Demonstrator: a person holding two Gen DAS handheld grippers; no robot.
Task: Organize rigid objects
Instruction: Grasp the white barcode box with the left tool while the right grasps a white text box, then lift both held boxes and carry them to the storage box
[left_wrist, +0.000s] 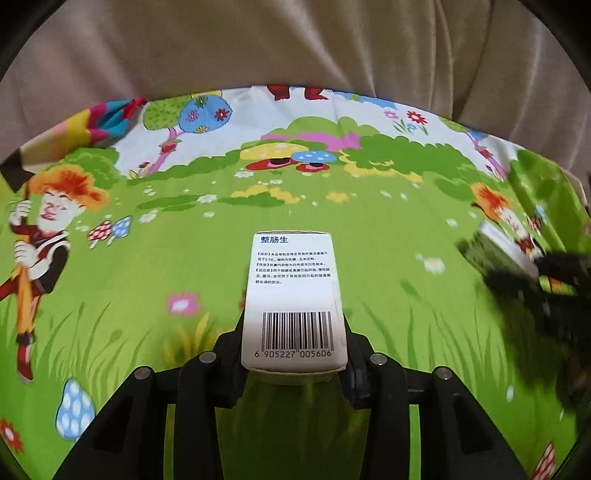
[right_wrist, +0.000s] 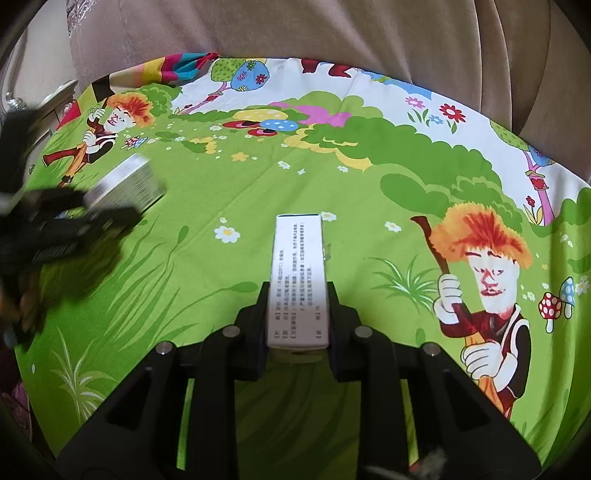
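The cartoon bedsheet (left_wrist: 147, 280) is soft and creased, so a box set down upright could topple. The left gripper (left_wrist: 293, 354) clamps a barcoded box (left_wrist: 291, 295); the right gripper (right_wrist: 297, 317) clamps a narrower box (right_wrist: 297, 280), which may twist loose.

**Two wrist views, one printed cloth**

My left camera looks forward and steeply down along my left gripper (left_wrist: 293, 325), close above the bright green cartoon-printed cloth (left_wrist: 147, 258). My right camera does likewise from my right gripper (right_wrist: 297, 306). Both share the cloth and the beige curtain (left_wrist: 295, 44) behind; each catches the other gripper, blurred, at its edge.
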